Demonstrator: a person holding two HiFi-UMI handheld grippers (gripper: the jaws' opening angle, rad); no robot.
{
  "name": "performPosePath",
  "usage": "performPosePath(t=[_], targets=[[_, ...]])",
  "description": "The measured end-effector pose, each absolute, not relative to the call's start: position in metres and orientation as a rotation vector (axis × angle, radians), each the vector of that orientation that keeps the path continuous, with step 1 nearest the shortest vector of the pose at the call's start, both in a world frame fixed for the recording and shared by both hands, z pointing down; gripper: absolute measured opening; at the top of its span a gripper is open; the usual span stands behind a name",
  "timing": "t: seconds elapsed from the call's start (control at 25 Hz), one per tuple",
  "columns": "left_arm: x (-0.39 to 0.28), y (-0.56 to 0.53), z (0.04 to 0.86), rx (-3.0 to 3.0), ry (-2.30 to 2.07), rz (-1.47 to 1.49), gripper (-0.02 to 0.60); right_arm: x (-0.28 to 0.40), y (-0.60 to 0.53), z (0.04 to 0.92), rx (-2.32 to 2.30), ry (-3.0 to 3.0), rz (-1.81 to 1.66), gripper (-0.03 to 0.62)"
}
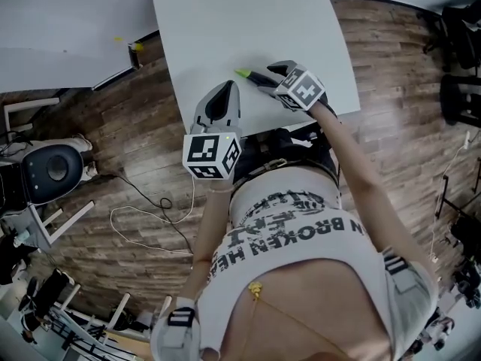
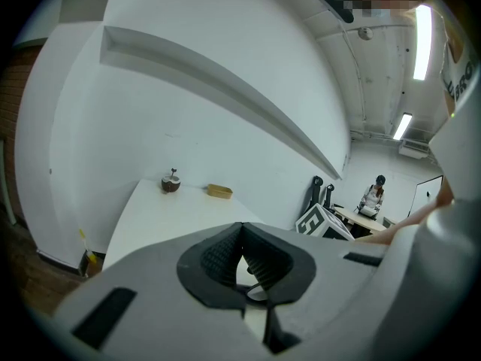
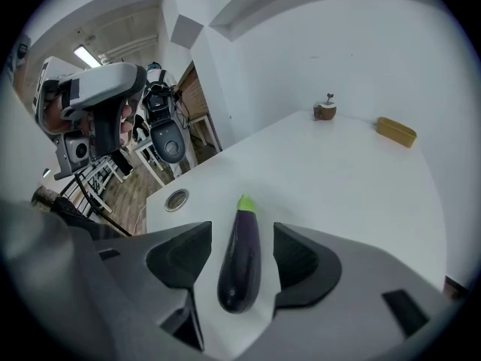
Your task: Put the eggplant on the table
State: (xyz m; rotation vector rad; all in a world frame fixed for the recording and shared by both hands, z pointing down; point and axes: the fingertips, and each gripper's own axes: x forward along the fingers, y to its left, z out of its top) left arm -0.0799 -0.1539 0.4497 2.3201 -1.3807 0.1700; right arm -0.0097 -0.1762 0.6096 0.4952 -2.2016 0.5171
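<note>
Wooden flooring (image 1: 135,141) is seen around a white table (image 1: 248,21), at whose near edge both tools are held by the person.

On the left, the left hand-held gripper (image 1: 229,86) is held just above the table's near edge, pointing along the surface. In its own view its jaws (image 2: 242,228) are seen brought together at the tips, with nothing held between them. Far ahead of it, at the other end of the table, a small brown round object (image 2: 170,183) and a shallow yellow tray (image 2: 219,192) are seen, near each other but apart.

To the right, the eggplant (image 1: 252,75) is lying flat on the table, just ahead of and to the right of the left hand-held gripper's tips. Its green cap points away from the right hand-held gripper (image 1: 269,76), and its dark rounded end (image 3: 240,265) is placed between that gripper's jaws. These jaws are spread apart, and a strip of white table is visible on each side of the eggplant, so neither pad is pressed against it. A round insert (image 3: 177,199) is set into the table to the left of this gripper's jaws.
</note>
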Motion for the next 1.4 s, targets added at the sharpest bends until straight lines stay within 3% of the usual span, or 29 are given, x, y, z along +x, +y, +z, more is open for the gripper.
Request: performPosePath(t=[0.48,1.0,1.4], targets=[[-0.079,-0.157,0.448,2.335,-1.370,0.171,-0.012,-0.014,-0.173,0.595,0.482,-2.234,0.494,0.243],[-0.061,-0.165,0.452,2.363,-1.327,0.190,-0.011,-0.002,-0.176,0.565,0.535,-2.313,0.451,0.070],[-0.048,-0.169,0.445,2.396,-1.313,0.186,-0.012,0.006,-0.177,0.539,0.556,-2.365,0.395,0.017]])
